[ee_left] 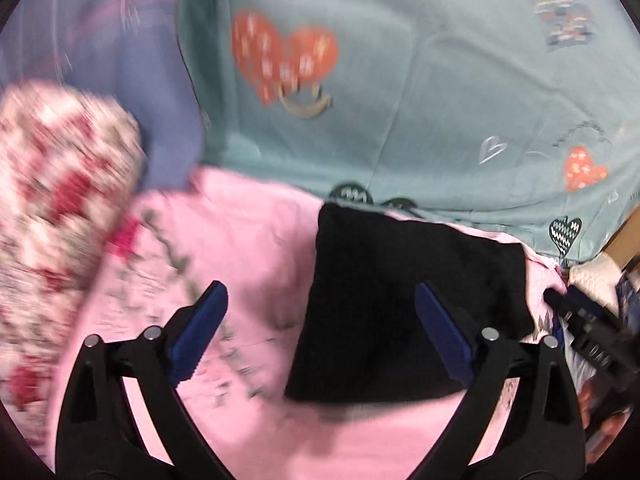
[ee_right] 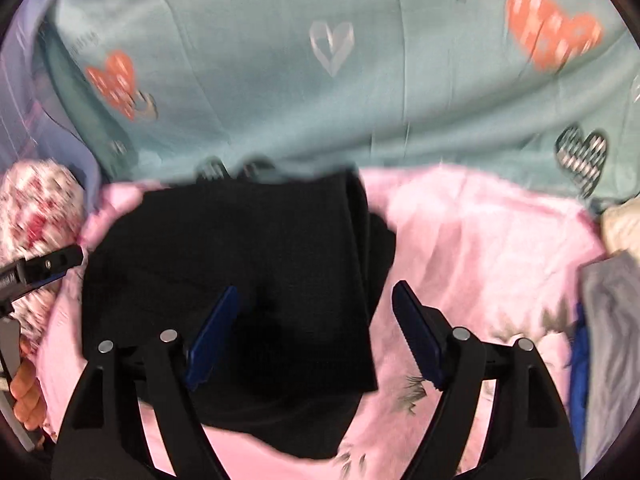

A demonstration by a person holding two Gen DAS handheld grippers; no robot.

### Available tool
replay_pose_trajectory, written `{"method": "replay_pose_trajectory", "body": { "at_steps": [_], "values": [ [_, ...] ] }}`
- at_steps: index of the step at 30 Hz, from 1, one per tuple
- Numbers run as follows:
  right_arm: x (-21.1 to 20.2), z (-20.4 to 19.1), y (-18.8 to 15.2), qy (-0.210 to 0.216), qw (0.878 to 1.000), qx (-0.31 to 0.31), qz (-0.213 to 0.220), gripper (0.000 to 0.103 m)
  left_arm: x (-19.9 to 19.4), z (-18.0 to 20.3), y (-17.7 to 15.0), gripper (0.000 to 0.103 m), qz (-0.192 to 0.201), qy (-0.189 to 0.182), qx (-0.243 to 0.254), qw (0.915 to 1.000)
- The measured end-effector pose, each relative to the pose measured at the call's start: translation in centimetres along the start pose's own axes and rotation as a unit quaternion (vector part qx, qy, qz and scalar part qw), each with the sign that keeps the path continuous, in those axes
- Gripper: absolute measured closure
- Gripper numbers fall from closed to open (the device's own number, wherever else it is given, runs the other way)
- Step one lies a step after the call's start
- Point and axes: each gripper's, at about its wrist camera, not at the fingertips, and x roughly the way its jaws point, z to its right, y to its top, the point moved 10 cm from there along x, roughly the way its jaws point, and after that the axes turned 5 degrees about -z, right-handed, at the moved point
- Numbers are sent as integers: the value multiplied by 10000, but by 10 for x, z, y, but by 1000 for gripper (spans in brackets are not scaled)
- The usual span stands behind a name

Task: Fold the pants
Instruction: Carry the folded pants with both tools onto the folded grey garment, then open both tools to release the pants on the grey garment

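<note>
Black pants (ee_left: 404, 304) lie folded into a compact bundle on a pink sheet (ee_left: 256, 240), which is spread over a teal blanket with heart prints (ee_left: 400, 80). Left gripper (ee_left: 320, 320) hangs above the sheet, jaws spread wide, nothing between them; its right finger overlaps the pants in view, contact unclear. Right gripper (ee_right: 316, 320) also wide open and empty, hovering over the pants (ee_right: 248, 272), left finger over the black cloth, right finger over the pink sheet (ee_right: 480, 248). Folded layers show along the bundle's right edge in the right wrist view. Red-and-white patterned pillow (ee_left: 56, 200) sits at the left, blurred. Purple cloth (ee_left: 120, 60) behind it. Left gripper's tip (ee_right: 52, 264) shows at the left edge of the right wrist view, beside the pants. Grey and blue fabric (ee_right: 608, 340) at far right.
</note>
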Motion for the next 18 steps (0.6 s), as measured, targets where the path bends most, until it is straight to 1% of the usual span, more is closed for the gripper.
{"method": "replay_pose_trajectory", "body": {
  "at_steps": [2, 4, 6, 8, 9, 11, 13, 15, 18],
  "values": [
    [-45, -10, 9, -124, 9991, -56, 414, 22, -43, 8, -10, 2, 238, 63, 145, 9996],
    [-79, -21, 5, -142, 9981, -84, 594, 11, -77, 15, -27, 2, 382, 202, 271, 9987],
    [-109, -30, -8, -101, 9982, -35, 589, 6, -111, 25, -48, 2, 544, 288, 380, 9974],
    [-131, -37, -34, -22, 9989, 28, 474, 6, -136, 27, -77, 2, 678, 429, 477, 9956],
    [-134, -42, -45, 39, 9994, 70, 348, 5, -145, 30, -88, 2, 701, 460, 510, 9952],
    [-146, -49, -81, 227, 9996, 39, 185, 3, -158, 34, -116, 2, 733, 444, 585, 9946],
    [-153, -53, -117, 176, 9998, -34, 66, 3, -165, 38, -138, 2, 771, 368, 625, 9944],
    [-160, -53, -147, 12, 9999, -70, 86, 3, -165, 43, -156, 2, 807, 344, 698, 9937],
    [-168, -50, -183, -73, 9996, 7, 265, 3, -153, 51, -170, 2, 744, 449, 841, 9927]
  ]
}}
